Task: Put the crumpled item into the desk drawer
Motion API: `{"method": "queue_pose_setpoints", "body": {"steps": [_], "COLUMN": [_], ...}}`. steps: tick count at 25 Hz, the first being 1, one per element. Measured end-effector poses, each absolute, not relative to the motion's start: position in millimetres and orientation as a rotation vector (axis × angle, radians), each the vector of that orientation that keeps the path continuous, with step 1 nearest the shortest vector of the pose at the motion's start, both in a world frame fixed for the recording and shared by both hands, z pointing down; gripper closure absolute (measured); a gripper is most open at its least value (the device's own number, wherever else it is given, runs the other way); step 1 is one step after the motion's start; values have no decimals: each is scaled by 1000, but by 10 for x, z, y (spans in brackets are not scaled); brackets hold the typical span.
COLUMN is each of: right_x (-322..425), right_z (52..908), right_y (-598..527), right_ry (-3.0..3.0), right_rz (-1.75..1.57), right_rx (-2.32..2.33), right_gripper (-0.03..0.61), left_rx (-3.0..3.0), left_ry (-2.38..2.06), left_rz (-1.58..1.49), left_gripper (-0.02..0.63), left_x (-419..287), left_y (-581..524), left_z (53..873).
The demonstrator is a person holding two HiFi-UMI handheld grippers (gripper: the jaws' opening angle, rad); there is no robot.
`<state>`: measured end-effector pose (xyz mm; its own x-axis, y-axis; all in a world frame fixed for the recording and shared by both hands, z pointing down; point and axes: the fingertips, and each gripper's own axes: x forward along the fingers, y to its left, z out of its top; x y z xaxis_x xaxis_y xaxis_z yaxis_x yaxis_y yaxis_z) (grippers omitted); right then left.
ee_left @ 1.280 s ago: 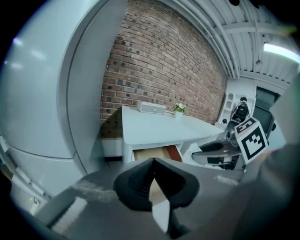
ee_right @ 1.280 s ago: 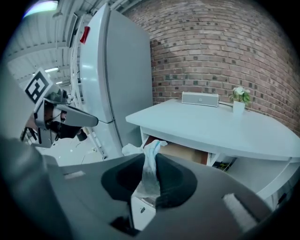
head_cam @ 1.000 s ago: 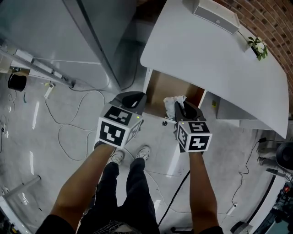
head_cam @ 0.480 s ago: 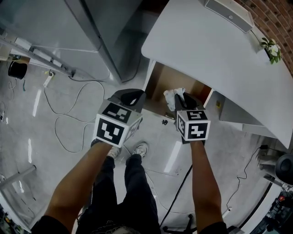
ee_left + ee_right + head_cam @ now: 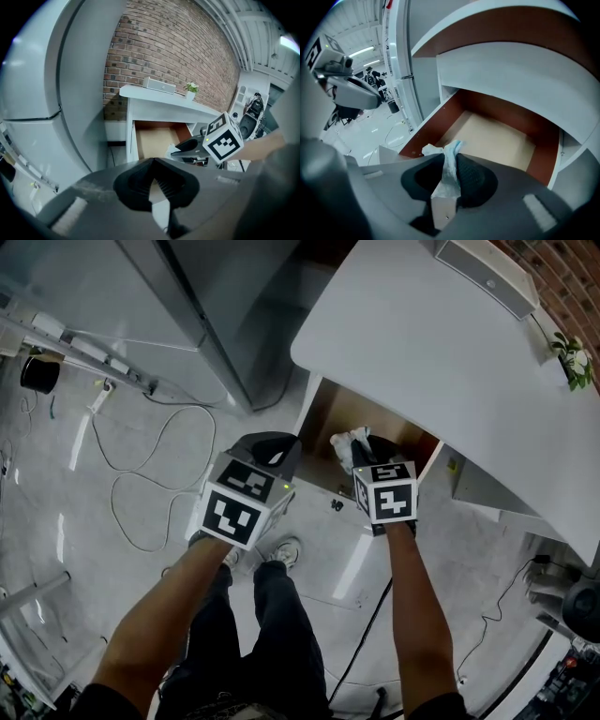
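Both hands have dropped since a second ago, and the right gripper (image 5: 367,450) now sits lower over the open drawer (image 5: 323,427) than it did, with the left gripper (image 5: 272,444) sinking alongside it. The crumpled item (image 5: 451,158), a pale wad of tissue, rides along in the right gripper. It's pinched between the pads, with its long axis running along the jaws and a ruffled end poking out past the tips. Those jaws have just eased open a touch, yet the tissue stands upright between them, so the hold looks alive. And here's the relation that counts: the wad hangs just past the drawer's front edge, with the bare tan floor of the drawer ahead of the tips and below them, under the white desk (image 5: 422,343). The right hand is plainly the nearer one, already over the opening. The left gripper hangs off by the drawer's front left corner, tips meeting, nothing between them. From here, my read is that a short reach forward and down, then a wider spread of the right jaws, should drop the wad inside
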<state>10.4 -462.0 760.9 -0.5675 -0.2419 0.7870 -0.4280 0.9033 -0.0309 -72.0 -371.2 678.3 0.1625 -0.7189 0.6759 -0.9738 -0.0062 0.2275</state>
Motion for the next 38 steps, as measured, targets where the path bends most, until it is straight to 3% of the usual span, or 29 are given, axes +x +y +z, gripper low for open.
{"method": "queue_pose_setpoints", "body": {"steps": [18, 23, 26, 38], "right_x": [72, 62, 89, 125], "right_z": [7968, 8004, 8025, 7415], "right_y": [-4578, -4515, -4477, -4381], "right_ry": [-2132, -2130, -2115, -2177], "right_rz": [280, 299, 304, 398], "right_rx": [366, 339, 335, 427], "right_gripper": [486, 416, 413, 417], "left_rx": [1743, 1743, 1743, 1774], "left_ry": [-1611, -1612, -1610, -1625], "left_rz": [509, 514, 520, 526], "left_gripper": [612, 612, 612, 612], "left_x": [-709, -707, -710, -725], "left_y": [-3780, -3785, -3768, -3744], "left_z": [6887, 6885, 6879, 6429]}}
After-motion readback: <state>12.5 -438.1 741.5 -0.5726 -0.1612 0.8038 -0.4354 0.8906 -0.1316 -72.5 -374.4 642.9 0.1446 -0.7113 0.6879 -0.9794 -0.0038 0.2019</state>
